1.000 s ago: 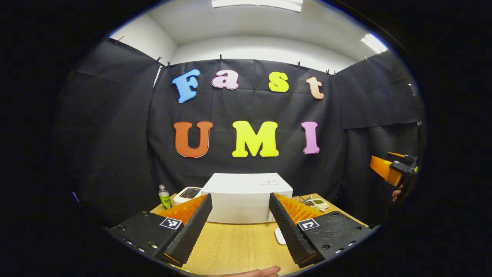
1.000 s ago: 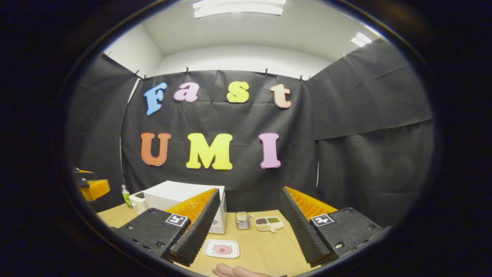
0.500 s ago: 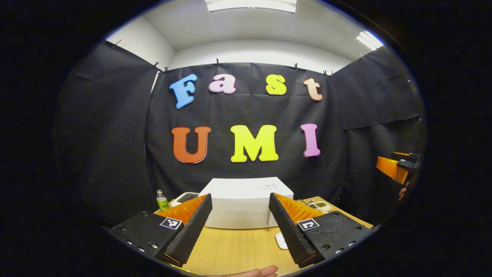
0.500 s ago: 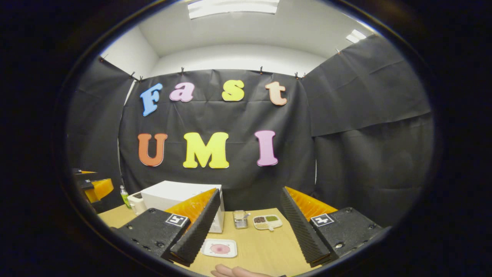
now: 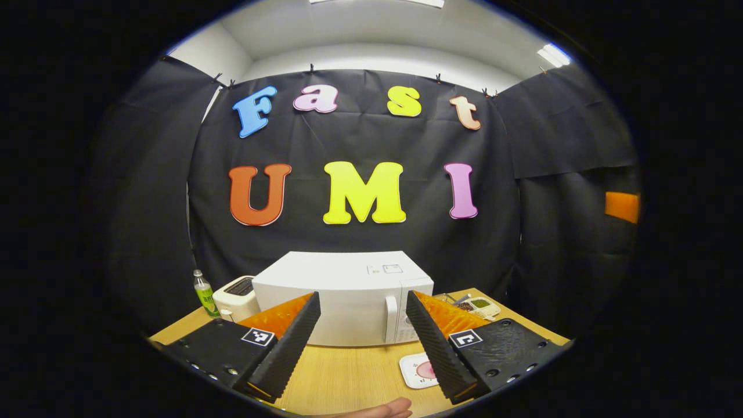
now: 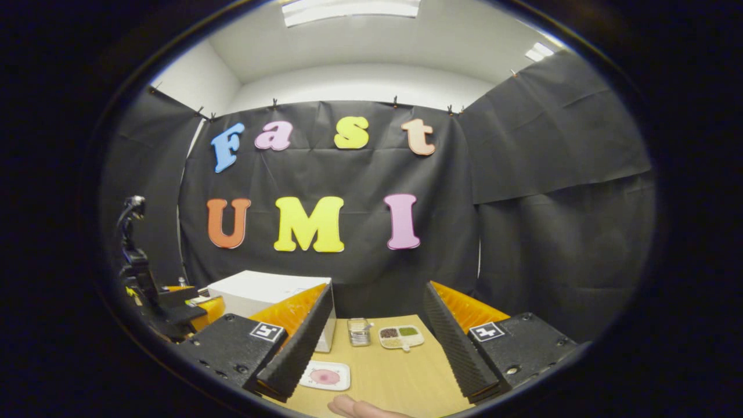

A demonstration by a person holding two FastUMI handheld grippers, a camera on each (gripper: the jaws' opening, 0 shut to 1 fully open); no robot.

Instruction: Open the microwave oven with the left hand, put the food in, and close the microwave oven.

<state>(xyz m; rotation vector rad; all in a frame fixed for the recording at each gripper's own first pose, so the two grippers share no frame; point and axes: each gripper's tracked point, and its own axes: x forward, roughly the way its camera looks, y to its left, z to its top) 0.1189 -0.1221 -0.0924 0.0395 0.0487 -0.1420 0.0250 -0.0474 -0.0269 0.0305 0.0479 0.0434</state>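
Left gripper view: microwave handle [image 5: 391, 319]

Left gripper view faces microwave [image 5: 342, 302] front squarely, near, right gripper view offset rightward, farther, both share tabletop [image 5: 348, 377], plate [image 6: 325, 376], microwave.

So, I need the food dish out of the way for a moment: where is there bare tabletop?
Bare wood lies in front of the microwave, left of the food plate. Another patch sits right of the plate, before the divided dish. It is crowded beside the microwave: toaster and bottle one side, metal basket the other.
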